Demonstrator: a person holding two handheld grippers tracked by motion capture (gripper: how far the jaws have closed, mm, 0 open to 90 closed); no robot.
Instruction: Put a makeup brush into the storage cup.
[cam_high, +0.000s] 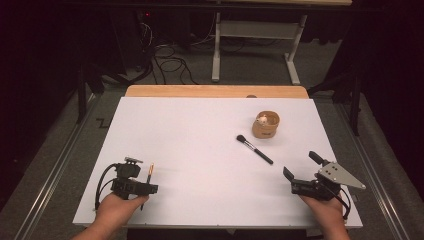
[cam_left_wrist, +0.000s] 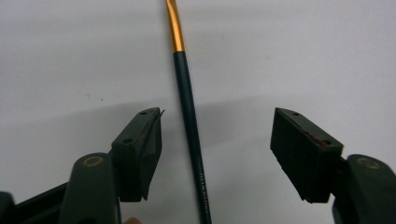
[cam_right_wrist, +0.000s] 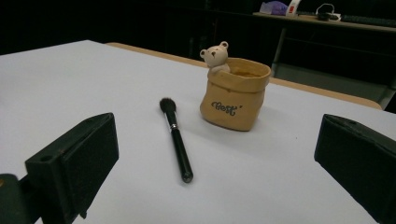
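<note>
A thin dark-green brush with a gold ferrule lies on the white table, running up between the open jaws of my left gripper; neither jaw touches it. In the high view this thin brush pokes out beside my left gripper at the front left. A black makeup brush lies right of centre. Behind it stands a tan sack-shaped pot with a small bear figure on its rim. My right gripper is open at the front right, facing the black brush and the pot from a distance.
The white board covers a wooden tabletop whose far edge shows behind it. A white desk frame and cables stand on the floor beyond. Metal rails run along both sides of the table.
</note>
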